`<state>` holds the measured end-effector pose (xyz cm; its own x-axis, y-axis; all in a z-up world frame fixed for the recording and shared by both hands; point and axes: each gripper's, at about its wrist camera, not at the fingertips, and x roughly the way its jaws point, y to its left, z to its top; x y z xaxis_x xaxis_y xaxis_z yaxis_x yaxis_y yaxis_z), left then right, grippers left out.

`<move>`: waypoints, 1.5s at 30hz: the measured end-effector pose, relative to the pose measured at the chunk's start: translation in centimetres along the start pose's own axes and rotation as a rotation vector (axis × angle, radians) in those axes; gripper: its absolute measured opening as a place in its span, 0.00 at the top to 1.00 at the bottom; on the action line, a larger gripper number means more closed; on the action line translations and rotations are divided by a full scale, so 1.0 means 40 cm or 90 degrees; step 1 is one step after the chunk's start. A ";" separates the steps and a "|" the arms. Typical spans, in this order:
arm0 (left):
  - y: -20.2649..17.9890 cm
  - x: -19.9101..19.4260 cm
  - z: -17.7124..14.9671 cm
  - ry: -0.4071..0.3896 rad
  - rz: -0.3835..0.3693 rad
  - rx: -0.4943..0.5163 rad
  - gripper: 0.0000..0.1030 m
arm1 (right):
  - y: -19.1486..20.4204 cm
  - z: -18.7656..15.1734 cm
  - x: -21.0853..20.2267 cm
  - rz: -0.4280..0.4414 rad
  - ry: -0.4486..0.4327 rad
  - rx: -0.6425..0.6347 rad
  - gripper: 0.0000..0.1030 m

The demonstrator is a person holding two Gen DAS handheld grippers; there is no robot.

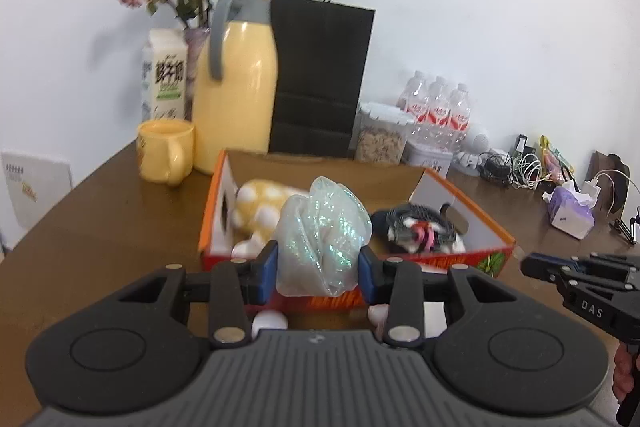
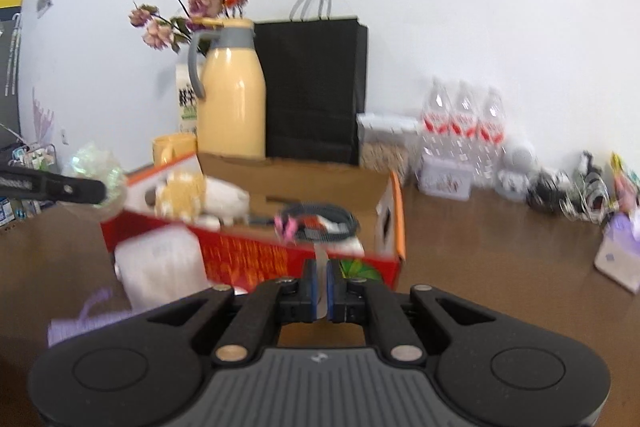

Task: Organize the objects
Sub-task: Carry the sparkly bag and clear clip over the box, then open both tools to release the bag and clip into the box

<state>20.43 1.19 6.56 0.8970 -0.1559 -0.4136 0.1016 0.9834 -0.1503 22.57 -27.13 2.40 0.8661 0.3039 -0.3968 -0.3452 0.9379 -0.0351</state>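
My left gripper (image 1: 318, 263) is shut on a shimmering translucent pouf (image 1: 324, 239), blue pads pressed into both its sides, held just above the near wall of the orange-red cardboard box (image 1: 460, 259). The box holds a yellow dotted plush (image 1: 260, 207) and a black cord bundle with a pink clip (image 1: 420, 231). My right gripper (image 2: 322, 275) is shut on a thin pale strip (image 2: 321, 253), in front of the box (image 2: 248, 259). It also shows at the right edge of the left wrist view as the right gripper (image 1: 532, 265). In the right wrist view, the left gripper's finger (image 2: 80, 189) and pouf (image 2: 94, 163) appear far left.
A yellow jug (image 1: 236, 87), yellow mug (image 1: 164, 155), milk carton (image 1: 164, 79), flower vase, black paper bag (image 1: 320, 75), jar and water bottles (image 1: 436, 107) line the wall. Cables and a tissue pack (image 1: 570, 211) lie right. White balls (image 1: 270, 321) and a white roll pack (image 2: 160, 267) sit before the box.
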 end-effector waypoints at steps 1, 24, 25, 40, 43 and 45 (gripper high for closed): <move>-0.005 0.009 0.010 -0.004 -0.001 0.007 0.61 | 0.006 0.018 0.010 0.006 -0.006 -0.005 0.96; -0.075 0.298 0.135 -0.011 0.075 0.005 0.60 | 0.042 0.164 0.314 0.008 -0.001 0.028 0.96; -0.072 0.301 0.129 -0.007 0.074 0.008 0.60 | 0.040 0.158 0.316 0.008 0.002 0.029 0.96; -0.087 0.265 0.092 -0.026 0.091 0.058 0.04 | 0.010 0.116 0.298 0.003 0.019 0.047 0.75; -0.088 0.242 0.091 -0.056 0.102 0.059 0.00 | 0.004 0.114 0.287 -0.006 0.007 0.053 0.27; -0.086 0.233 0.093 -0.061 0.103 0.056 0.00 | 0.003 0.114 0.277 -0.014 -0.007 0.054 0.03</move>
<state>30.04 -3.31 6.55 0.9413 0.0098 -0.3373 -0.0135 0.9999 -0.0085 33.78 -22.90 2.16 0.8775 0.2843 -0.3861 -0.2945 0.9550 0.0339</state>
